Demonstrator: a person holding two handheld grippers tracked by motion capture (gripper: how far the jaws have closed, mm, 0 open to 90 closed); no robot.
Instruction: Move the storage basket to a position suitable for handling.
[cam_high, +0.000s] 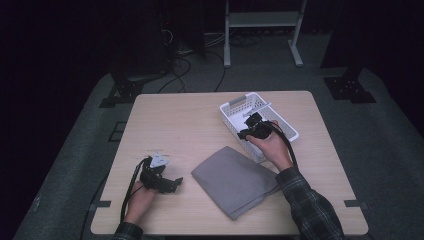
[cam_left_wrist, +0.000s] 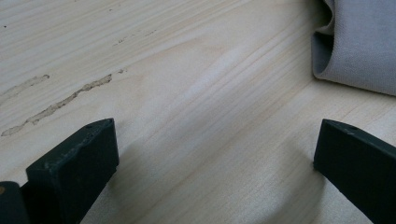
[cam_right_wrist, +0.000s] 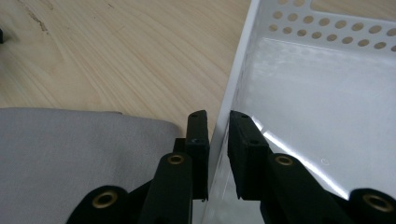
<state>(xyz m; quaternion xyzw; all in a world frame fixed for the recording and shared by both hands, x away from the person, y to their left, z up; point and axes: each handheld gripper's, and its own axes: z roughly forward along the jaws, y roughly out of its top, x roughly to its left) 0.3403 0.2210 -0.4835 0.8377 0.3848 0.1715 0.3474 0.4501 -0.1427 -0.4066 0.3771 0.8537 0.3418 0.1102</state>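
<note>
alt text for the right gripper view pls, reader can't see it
The right gripper has its two black fingers closed on the side wall of a white perforated basket, one finger outside, one inside. A folded grey cloth lies at lower left on the light wooden table.

High view: the white basket (cam_high: 240, 107) is partly covered by the right hand (cam_high: 272, 145); its contents are too small to identify. Left gripper view: the grey cloth (cam_left_wrist: 359, 42) is cut off at the right edge.

L claw (cam_left_wrist: 215, 154) wide open, low; R claw (cam_right_wrist: 218, 135) nearly closed, seemingly pinching.
</note>
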